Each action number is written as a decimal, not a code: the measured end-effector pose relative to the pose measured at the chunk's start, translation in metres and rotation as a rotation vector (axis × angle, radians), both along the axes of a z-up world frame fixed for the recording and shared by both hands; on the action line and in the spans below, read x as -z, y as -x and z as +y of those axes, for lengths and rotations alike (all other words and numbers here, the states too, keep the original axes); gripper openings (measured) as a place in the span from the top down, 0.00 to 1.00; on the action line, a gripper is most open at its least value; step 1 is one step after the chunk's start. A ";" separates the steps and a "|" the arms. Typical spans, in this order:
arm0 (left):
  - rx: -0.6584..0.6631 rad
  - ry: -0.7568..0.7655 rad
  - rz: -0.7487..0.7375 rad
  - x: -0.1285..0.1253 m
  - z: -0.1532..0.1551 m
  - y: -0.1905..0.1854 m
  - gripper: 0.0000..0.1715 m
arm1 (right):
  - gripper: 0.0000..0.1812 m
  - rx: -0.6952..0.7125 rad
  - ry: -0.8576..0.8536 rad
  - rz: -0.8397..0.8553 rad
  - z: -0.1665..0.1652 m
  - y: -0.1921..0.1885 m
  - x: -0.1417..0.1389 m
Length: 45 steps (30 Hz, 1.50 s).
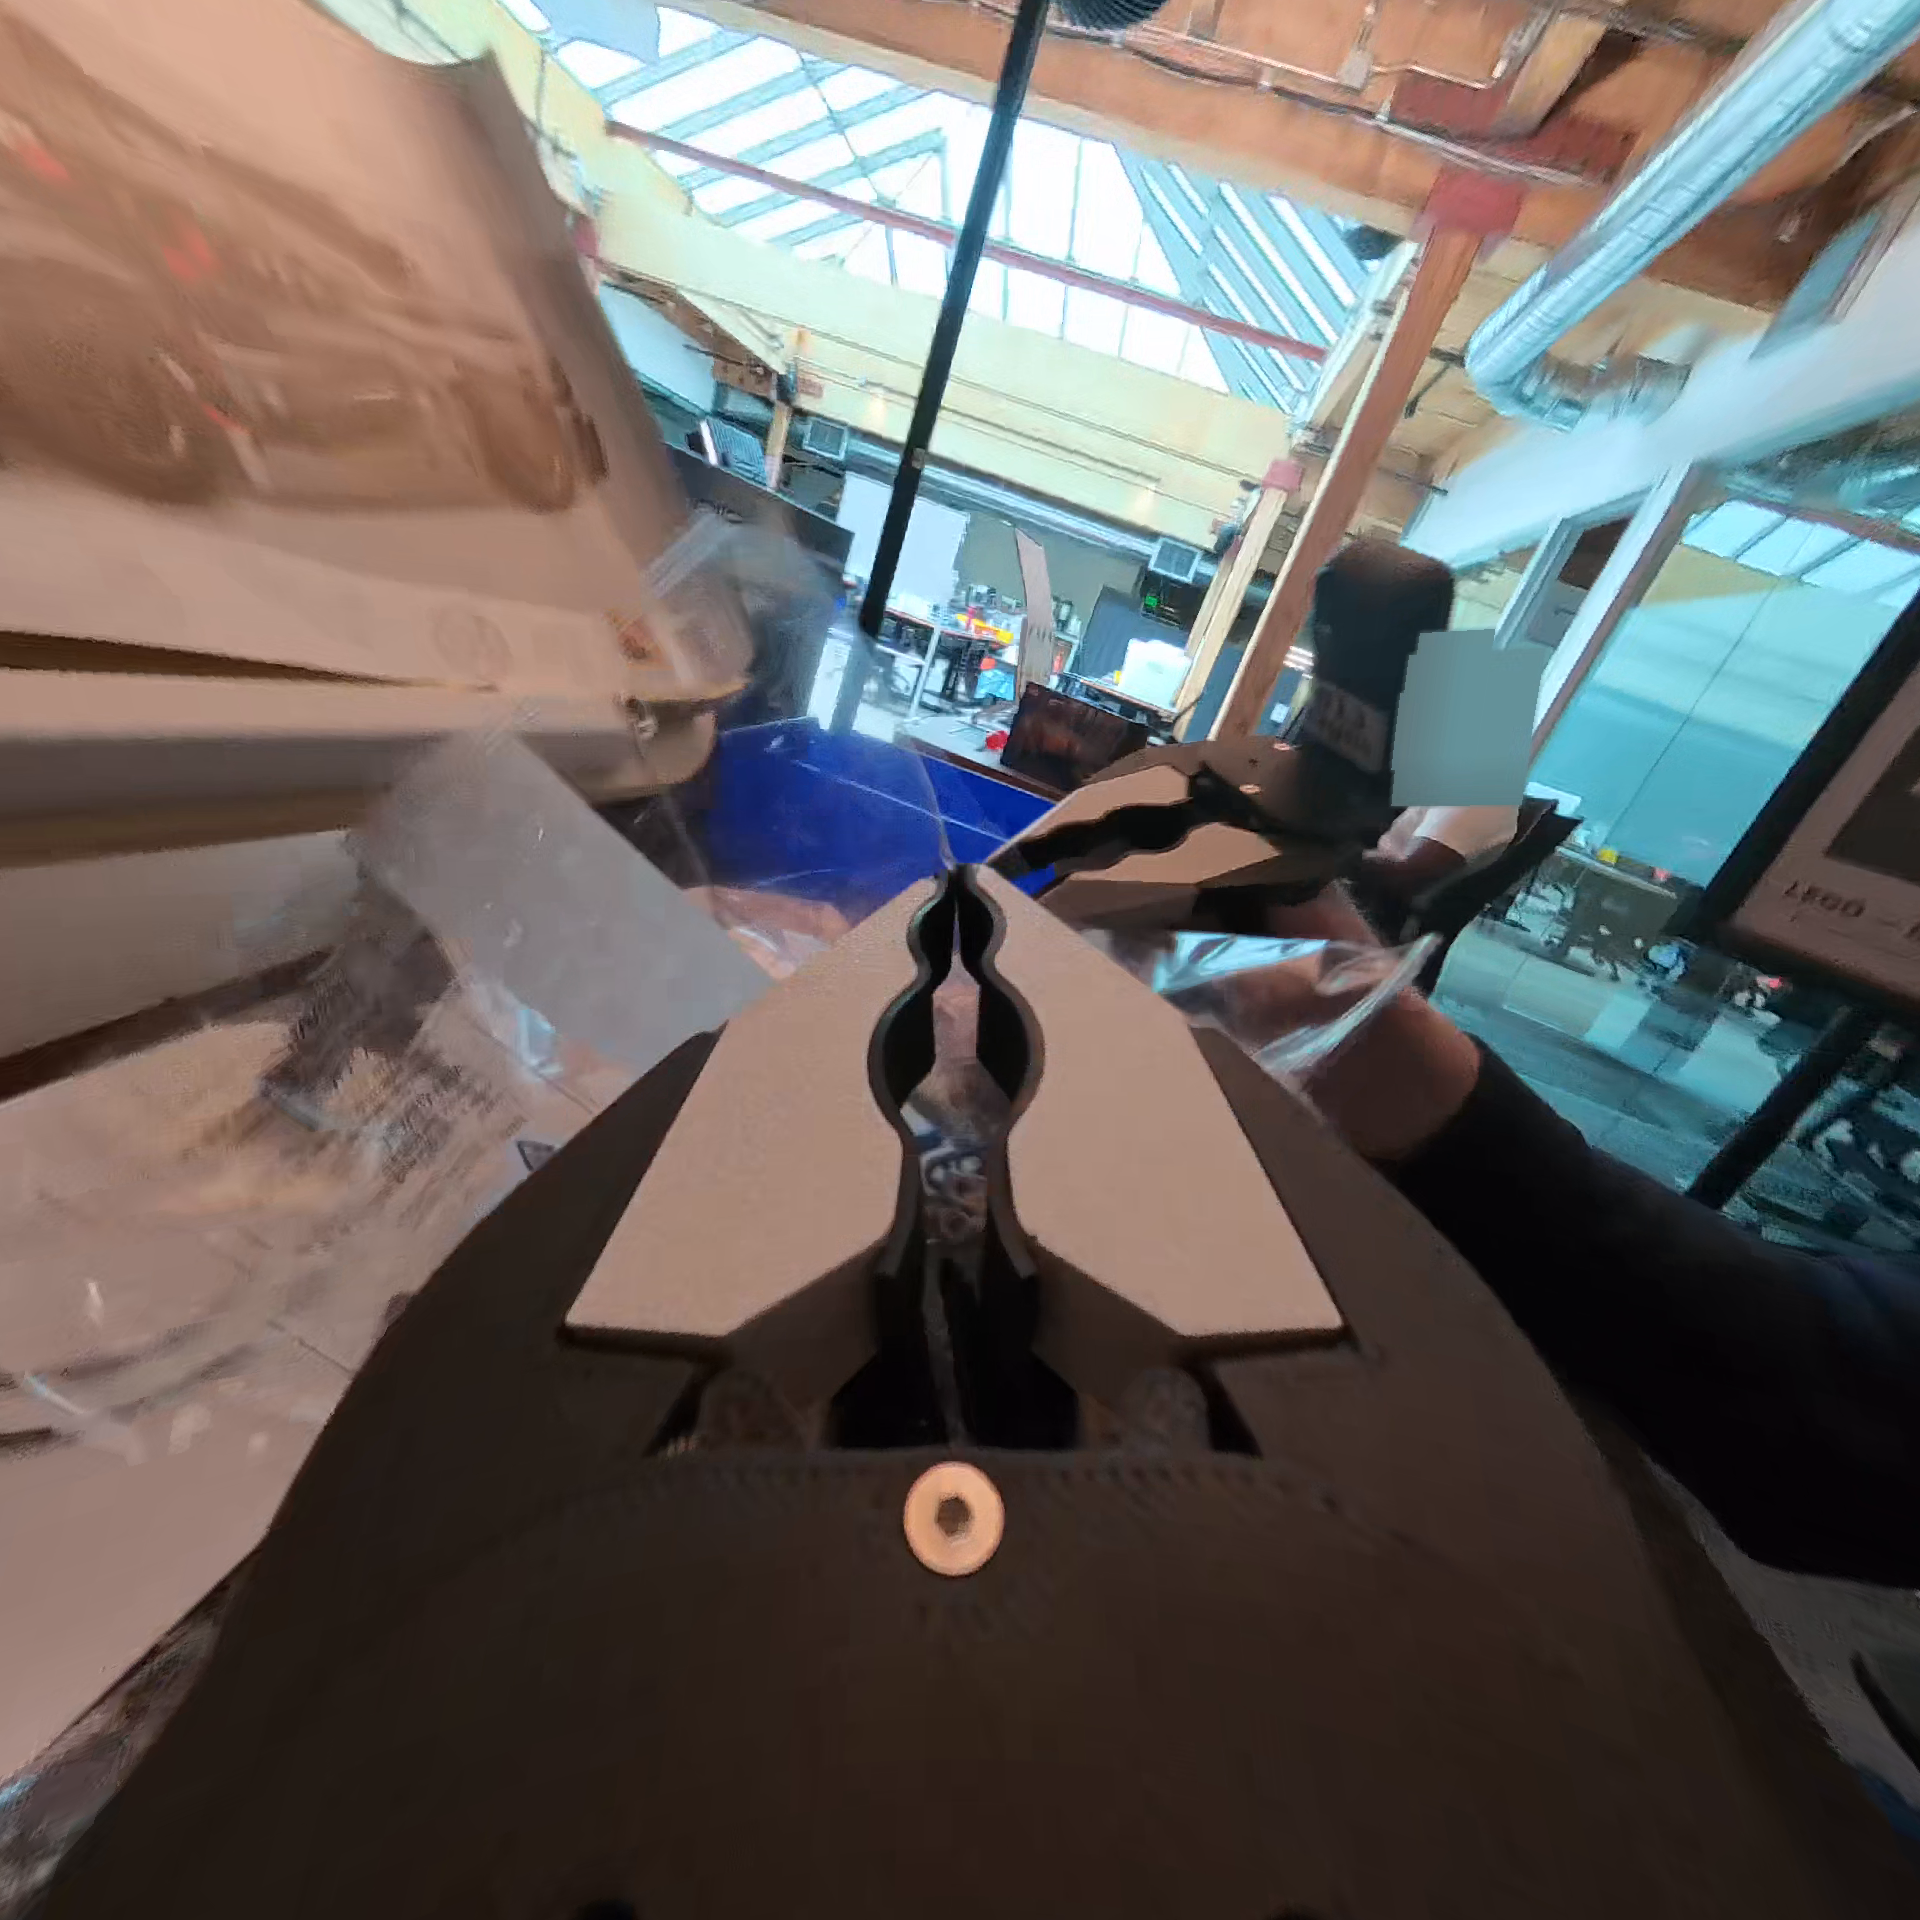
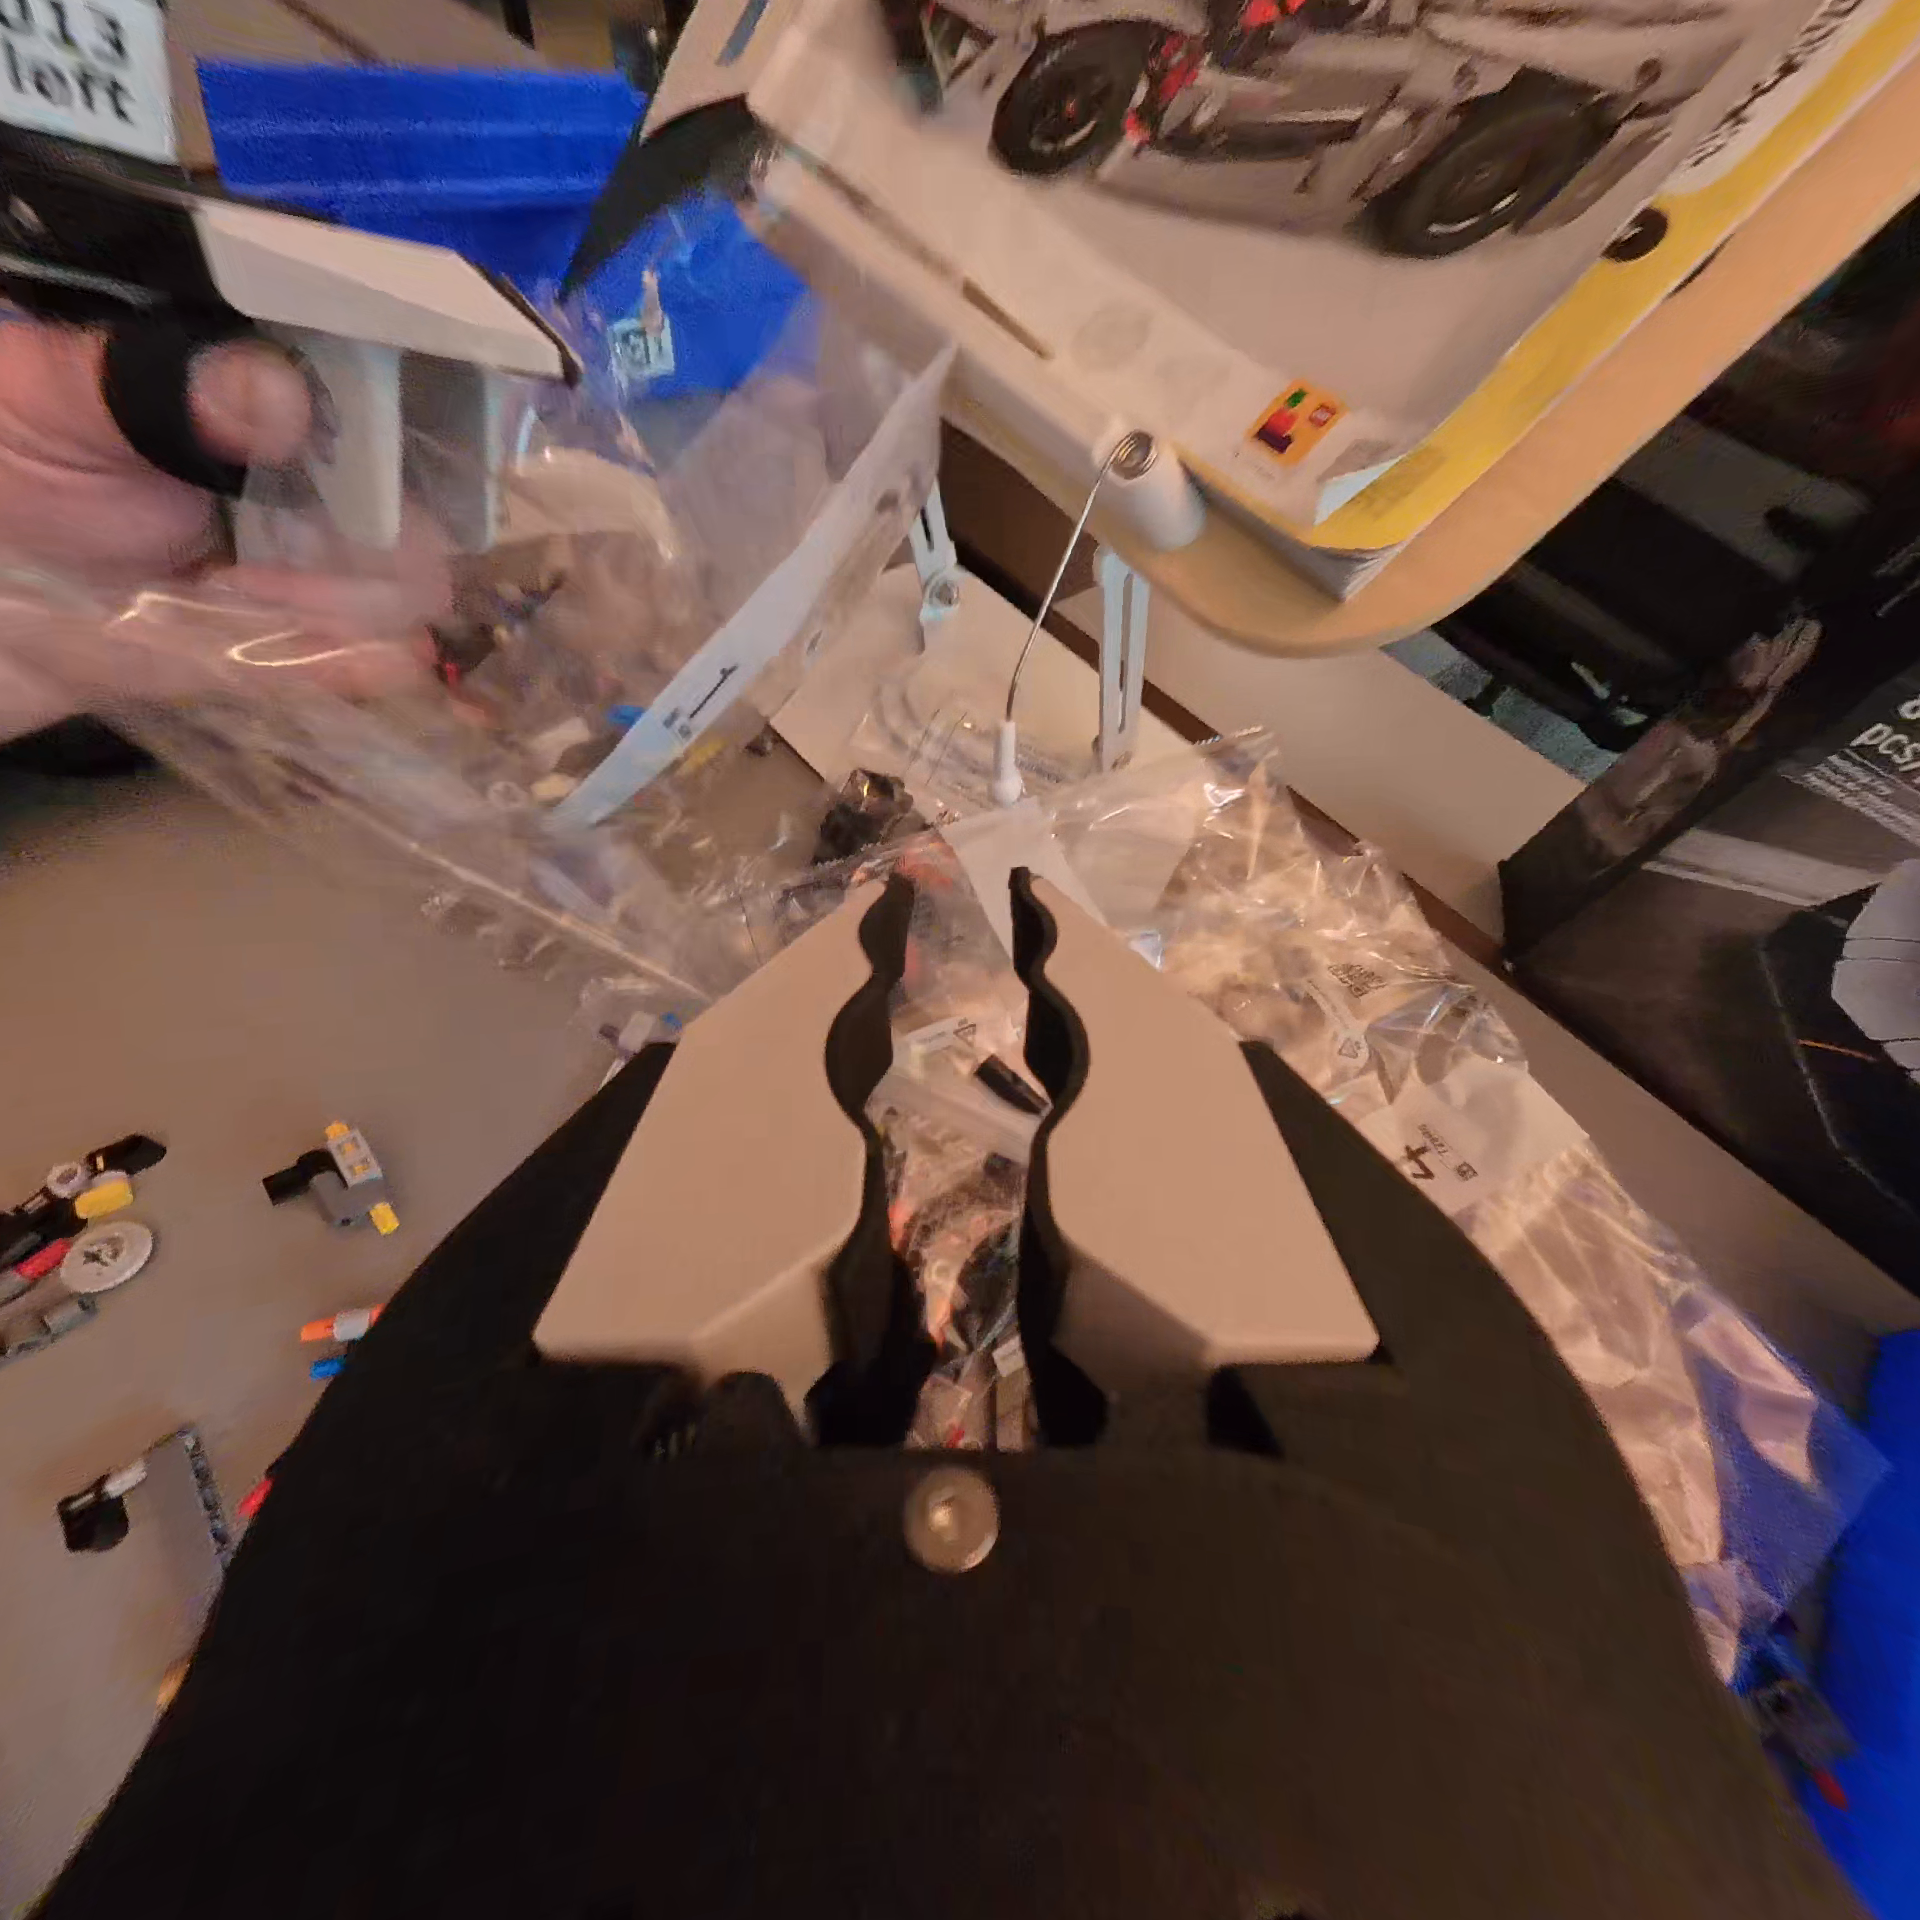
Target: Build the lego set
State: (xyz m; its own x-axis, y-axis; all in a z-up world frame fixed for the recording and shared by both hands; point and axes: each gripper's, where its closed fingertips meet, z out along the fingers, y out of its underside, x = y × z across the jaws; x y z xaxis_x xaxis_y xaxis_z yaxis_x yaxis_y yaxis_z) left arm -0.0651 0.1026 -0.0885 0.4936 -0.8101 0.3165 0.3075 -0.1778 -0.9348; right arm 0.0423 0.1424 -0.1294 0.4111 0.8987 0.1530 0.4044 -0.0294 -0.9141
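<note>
Lego parts bags [image 2: 1299,966] lie heaped on the table [image 2: 260,987] beneath the right gripper [image 2: 961,883], jaws parted and empty. Left gripper [image 1: 958,883]: tips pinched on a clear bag [image 1: 582,883], raised.

I'm looking up into a big workshop hall: a glazed skylight roof [image 1: 997,197] pours daylight in, crossed by a red steel beam [image 1: 935,234]. On the right, a slanting wooden post [image 1: 1340,488] and a silver ribbed air duct [image 1: 1662,197] run up to the timber ceiling. Far off I see cluttered workbenches [image 1: 977,634]. In the right wrist view, the grey tabletop [image 2: 260,977] spreads near left, dimly lit.
</note>
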 end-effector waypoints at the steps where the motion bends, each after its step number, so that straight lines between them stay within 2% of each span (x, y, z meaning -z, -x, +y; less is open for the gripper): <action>1: -0.009 0.029 -0.002 0.006 0.005 0.005 1.00 | 0.90 -0.002 0.004 0.015 0.000 -0.001 -0.002; 3: -0.015 0.083 -0.030 0.013 0.010 0.009 1.00 | 0.90 -0.003 0.013 0.033 0.000 -0.002 -0.003; 9: -0.010 0.054 0.046 0.017 0.007 -0.002 1.00 | 0.90 -0.027 0.001 0.047 -0.003 -0.001 -0.005; 15: -0.071 0.046 0.015 0.012 0.012 0.013 1.00 | 0.91 -0.174 0.020 0.042 -0.026 -0.003 -0.005; 18: -0.087 0.045 0.013 0.012 0.014 0.014 1.00 | 0.94 -0.255 0.063 -0.058 -0.038 -0.004 0.017; 21: -0.100 0.046 0.007 0.012 0.015 0.016 1.00 | 0.98 -0.130 0.032 -0.198 -0.015 -0.017 0.041; 23: -0.116 0.047 -0.001 0.012 0.017 0.019 1.00 | 0.98 -0.103 0.107 -0.177 -0.007 -0.023 0.048; 26: -0.140 0.053 -0.015 0.012 0.019 0.025 1.00 | 0.98 -0.166 0.171 -0.193 -0.016 -0.024 0.059; 29: -0.147 0.054 -0.026 0.012 0.020 0.027 1.00 | 1.00 -0.276 0.204 -0.309 -0.039 -0.017 0.083; 32: -0.152 0.055 -0.029 0.011 0.020 0.028 1.00 | 0.93 -0.329 0.252 -0.483 -0.051 -0.010 0.120; 34: -0.154 0.056 -0.032 0.011 0.021 0.029 1.00 | 0.90 -0.354 0.251 -0.564 -0.056 -0.007 0.134; 38: -0.151 0.060 -0.032 0.012 0.021 0.029 1.00 | 0.91 -0.342 0.270 -0.639 -0.059 -0.009 0.146; 45: -0.139 0.069 -0.017 0.015 0.021 0.026 1.00 | 0.92 -0.292 0.293 -0.624 -0.053 -0.015 0.142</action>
